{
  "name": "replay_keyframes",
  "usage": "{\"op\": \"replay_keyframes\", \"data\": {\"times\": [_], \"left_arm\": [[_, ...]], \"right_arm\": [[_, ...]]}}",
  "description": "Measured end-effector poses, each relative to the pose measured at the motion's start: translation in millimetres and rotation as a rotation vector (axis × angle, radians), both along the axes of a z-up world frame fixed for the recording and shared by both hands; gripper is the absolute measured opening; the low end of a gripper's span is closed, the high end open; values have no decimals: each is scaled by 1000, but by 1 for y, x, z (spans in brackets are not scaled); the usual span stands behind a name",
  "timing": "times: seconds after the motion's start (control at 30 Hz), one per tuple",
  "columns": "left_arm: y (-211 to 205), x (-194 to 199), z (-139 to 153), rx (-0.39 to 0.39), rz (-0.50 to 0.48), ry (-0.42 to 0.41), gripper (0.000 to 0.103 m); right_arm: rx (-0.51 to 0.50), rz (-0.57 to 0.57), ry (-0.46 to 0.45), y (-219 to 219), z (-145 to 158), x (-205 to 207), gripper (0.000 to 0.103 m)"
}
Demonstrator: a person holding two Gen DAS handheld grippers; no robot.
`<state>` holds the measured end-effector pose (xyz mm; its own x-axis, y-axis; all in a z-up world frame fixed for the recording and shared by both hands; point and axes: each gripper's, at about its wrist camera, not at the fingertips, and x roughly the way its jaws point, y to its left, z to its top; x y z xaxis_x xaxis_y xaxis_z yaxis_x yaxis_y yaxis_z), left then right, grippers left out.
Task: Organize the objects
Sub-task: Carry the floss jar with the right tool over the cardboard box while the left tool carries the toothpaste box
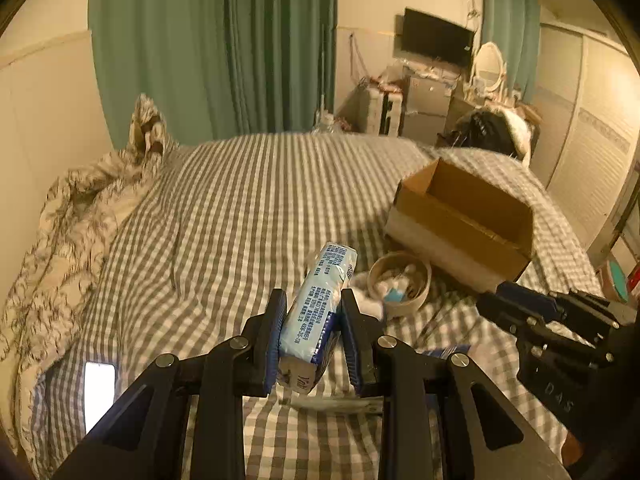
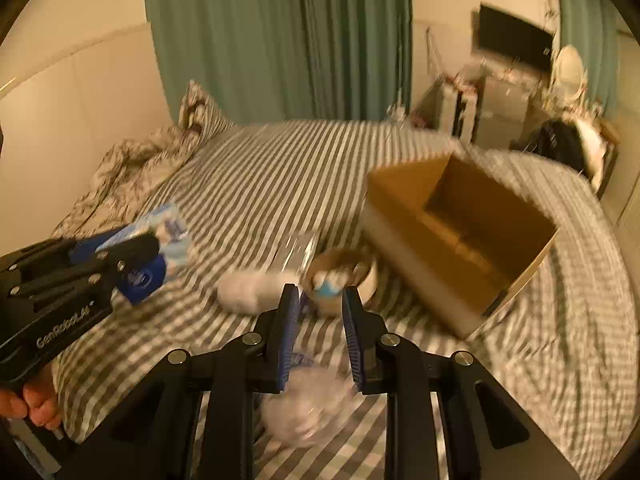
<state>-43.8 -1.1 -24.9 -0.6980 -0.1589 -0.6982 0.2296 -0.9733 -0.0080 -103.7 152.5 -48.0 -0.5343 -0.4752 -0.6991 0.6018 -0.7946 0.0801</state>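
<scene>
The tissue pack (image 1: pixel 320 304) sits clenched in my left tongs (image 1: pixel 310 332), lifted above the checked bed (image 1: pixel 240 208). I judge it light and soft: the plastic wrap gives under the pads and looks a little slippery, so the sensible hold is across its narrow sides near the middle, roughly as I have it now. Its long axis runs away from me along the fingers, far end tipped up and slightly right, toward the round bowl (image 1: pixel 400 284) of small items and the open cardboard box (image 1: pixel 460 224) just beyond. My right tongs (image 2: pixel 320 336) hang released, jaws parted with nothing between them, above a crinkled clear bag (image 2: pixel 308 412) on the bed.
</scene>
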Motion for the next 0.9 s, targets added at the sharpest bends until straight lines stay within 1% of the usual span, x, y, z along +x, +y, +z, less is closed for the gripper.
{"op": "replay_keyframes", "data": {"times": [0.07,0.13,0.2,0.23,0.37,0.43,0.53,0.67,0.8,0.87,0.9], "left_arm": [[-7,-2,-15,12,20,-39,27],[-16,-2,-31,20,38,-79,27],[-24,0,-44,23,59,-105,27],[-29,1,-50,26,70,-117,27],[-41,6,-68,43,92,-146,27],[-45,6,-73,50,91,-154,27],[-44,7,-79,60,84,-161,27],[-46,7,-82,69,75,-161,27],[-49,7,-84,75,78,-163,27],[-52,6,-85,82,84,-165,27],[-54,6,-86,86,88,-165,27]], "right_arm": [[19,8,-37,-6,-14,-2,32],[46,22,-75,-15,-28,-4,60],[73,42,-94,-21,-39,-6,69],[97,41,-96,-25,-45,-8,71],[237,-7,-173,-37,-74,-23,77],[265,-14,-200,-38,-83,-25,77],[297,1,-211,-41,-90,-23,77],[385,40,-219,-58,-103,-19,78],[387,71,-278,-74,-115,-25,78],[400,76,-289,-79,-123,-25,78],[402,76,-291,-82,-125,-26,80]]}}
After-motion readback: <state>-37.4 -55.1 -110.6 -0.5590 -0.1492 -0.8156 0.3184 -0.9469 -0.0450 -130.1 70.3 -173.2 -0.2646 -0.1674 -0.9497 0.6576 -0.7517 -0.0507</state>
